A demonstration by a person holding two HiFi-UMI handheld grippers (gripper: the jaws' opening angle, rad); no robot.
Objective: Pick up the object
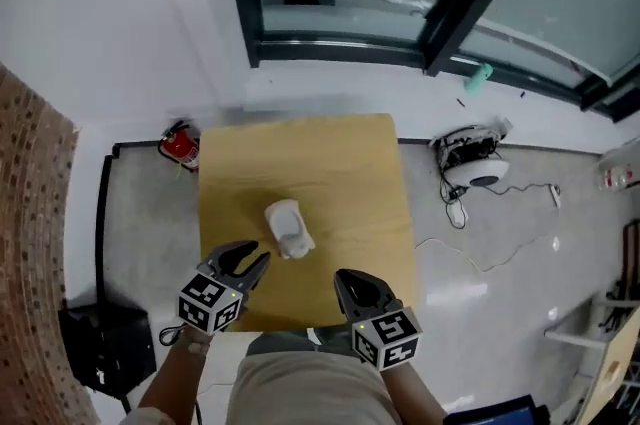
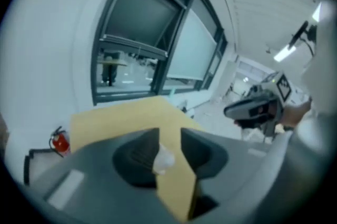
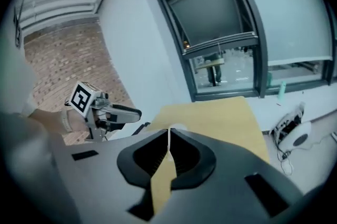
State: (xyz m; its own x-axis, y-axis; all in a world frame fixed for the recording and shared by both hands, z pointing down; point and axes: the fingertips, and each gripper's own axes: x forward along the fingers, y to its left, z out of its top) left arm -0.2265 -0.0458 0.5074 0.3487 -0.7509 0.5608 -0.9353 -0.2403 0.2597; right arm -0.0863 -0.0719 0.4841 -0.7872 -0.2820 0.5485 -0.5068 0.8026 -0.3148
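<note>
L. gripper: jaws part-open, nothing gripped, tips just beside the white object. The object lies front-centre on the yellow table (in the left gripper view it shows through the jaw gap, pads not on it). R. gripper: jaws closed tip to tip, empty, near the table's front edge, apart from the object.

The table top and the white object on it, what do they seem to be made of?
Table top: probably wood board or laminate, matte; even tan surface, no visible grain. White object: perhaps plastic, smooth; rounded, moulded-looking shape, but too small to be sure.
</note>
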